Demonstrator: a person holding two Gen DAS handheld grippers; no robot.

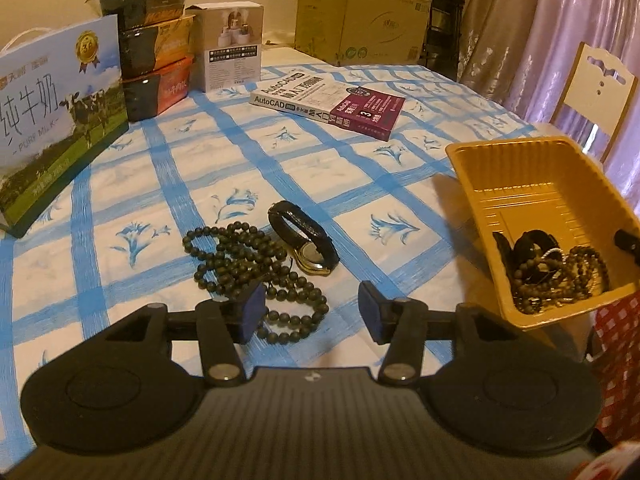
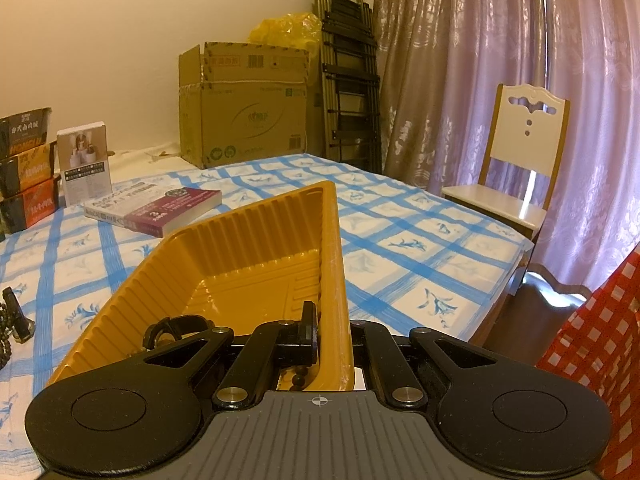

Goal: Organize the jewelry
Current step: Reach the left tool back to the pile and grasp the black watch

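Note:
A dark bead necklace (image 1: 248, 268) lies in loops on the blue-checked tablecloth, with a black-strapped watch (image 1: 304, 236) touching its far side. My left gripper (image 1: 312, 312) is open and empty, low over the near end of the beads. A yellow plastic tray (image 1: 520, 168) sits tilted at the table's right edge and holds a watch and bead strings (image 1: 556, 272). My right gripper (image 2: 332, 336) is shut on the tray's side wall (image 2: 332, 264), one finger inside and one outside. The loose watch shows at the left edge of the right wrist view (image 2: 16, 316).
An AutoCAD book (image 1: 332, 104) lies further back. A milk carton box (image 1: 56, 120), stacked noodle bowls (image 1: 156, 48), a small white box (image 1: 232, 48) and a cardboard box (image 1: 360, 12) line the far side. A white chair (image 2: 516, 160) and curtains stand right of the table.

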